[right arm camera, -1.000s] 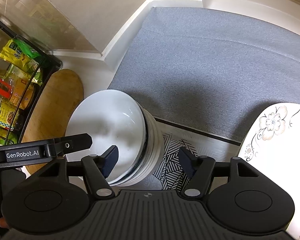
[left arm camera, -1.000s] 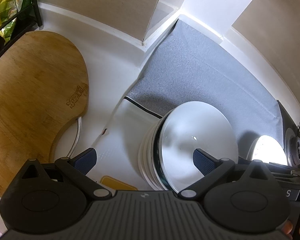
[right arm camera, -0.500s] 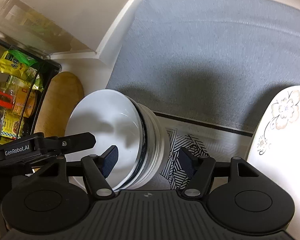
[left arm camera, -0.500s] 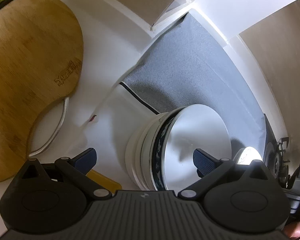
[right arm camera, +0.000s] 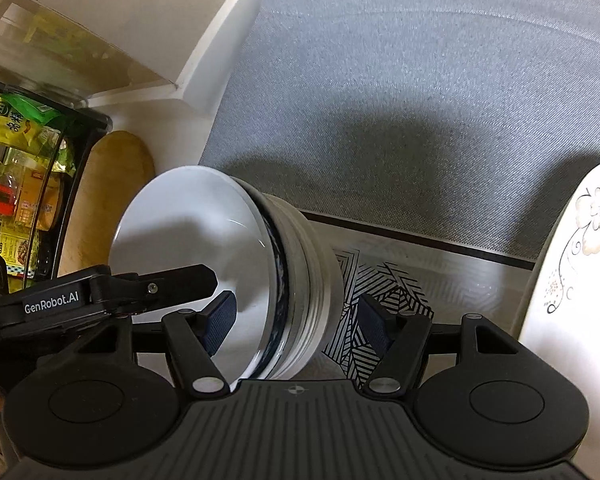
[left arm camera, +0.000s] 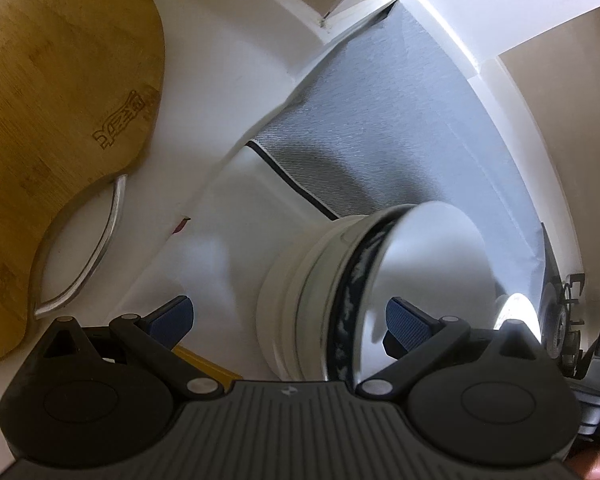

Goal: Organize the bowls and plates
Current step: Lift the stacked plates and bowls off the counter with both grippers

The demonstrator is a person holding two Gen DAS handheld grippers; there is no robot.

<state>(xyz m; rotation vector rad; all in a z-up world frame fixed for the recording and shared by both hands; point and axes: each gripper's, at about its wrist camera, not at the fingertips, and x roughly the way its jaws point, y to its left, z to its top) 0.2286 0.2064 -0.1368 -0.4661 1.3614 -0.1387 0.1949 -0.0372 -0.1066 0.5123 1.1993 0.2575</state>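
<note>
A: Item one — stack of bowls (right arm camera: 300, 280). Nested white bowls, top one banded dark blue below the rim. Stood on the desk (left arm camera: 236, 80) at the near edge of the grey mat (right arm camera: 400, 100), partly over a patterned sheet (right arm camera: 380, 288).

B: Position against the jaws?

A: Straddled by both. Right gripper (right arm camera: 296, 320) — spread wide, clenched on nothing; left pad inside the top bowl's mouth, right pad outside the stack wall. Left gripper (left arm camera: 288, 320) likewise released; right pad inside the bowl, left pad well clear over bare desk.

B: Nearer hand?

A: Could not tell; both just at the rim. Stack axis upright, rim wall passing between each pair of pads — judged the relation governing any closing move. Contact with the porcelain not confirmed in either view.

B: Other entries?

A: Floral plate (right arm camera: 572, 280), right of the stack, apart from it. Wooden cutting board (left arm camera: 60, 120) with metal handle, left, well apart. Rack of packets (right arm camera: 20, 184) beyond the board.

B: Risk?

A: Glazed rim, likely slippery under pads; uneven pinch likely to tip the stack.
</note>
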